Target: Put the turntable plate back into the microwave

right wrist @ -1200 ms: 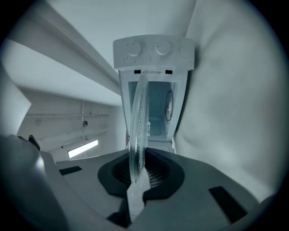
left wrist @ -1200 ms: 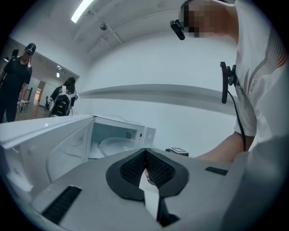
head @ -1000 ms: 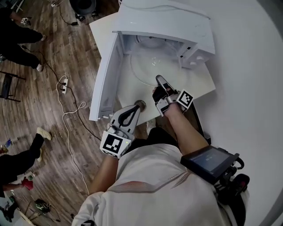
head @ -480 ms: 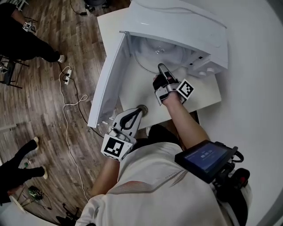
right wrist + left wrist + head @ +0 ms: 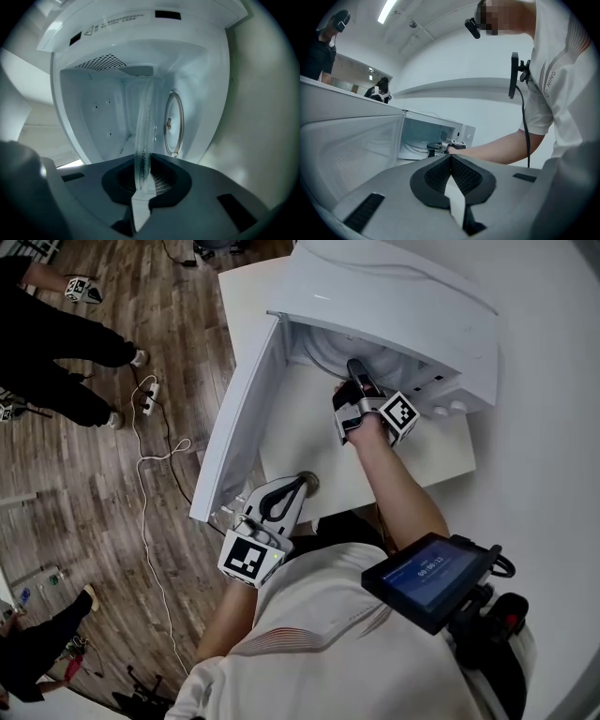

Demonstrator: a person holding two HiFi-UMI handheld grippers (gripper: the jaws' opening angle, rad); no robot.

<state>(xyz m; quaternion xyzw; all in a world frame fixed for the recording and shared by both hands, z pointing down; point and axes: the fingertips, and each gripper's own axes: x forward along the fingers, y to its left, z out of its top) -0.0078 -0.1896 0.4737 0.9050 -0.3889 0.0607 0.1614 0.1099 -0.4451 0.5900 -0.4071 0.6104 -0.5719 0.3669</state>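
A white microwave (image 5: pixel 394 296) stands on a white table (image 5: pixel 309 465) with its door (image 5: pixel 239 427) swung open to the left. My right gripper (image 5: pixel 356 367) is at the cavity mouth, shut on the rim of the clear glass turntable plate (image 5: pixel 143 140), which runs edge-on between the jaws into the cavity. The roller ring (image 5: pixel 173 123) with its centre hub lies on the cavity floor just beyond. In the head view part of the plate (image 5: pixel 333 351) shows inside the opening. My left gripper (image 5: pixel 305 482) hangs at the table's front edge, shut, with nothing in it.
The open door (image 5: pixel 351 145) stands beside the left gripper's path. A bare wall runs along the right. On the wooden floor to the left lie a power strip with its cable (image 5: pixel 150 390), and people stand there (image 5: pixel 56 343).
My right gripper has carried the plate away from the table's front edge and into the microwave's opening. The left gripper has stayed by the front edge, sinking slightly.
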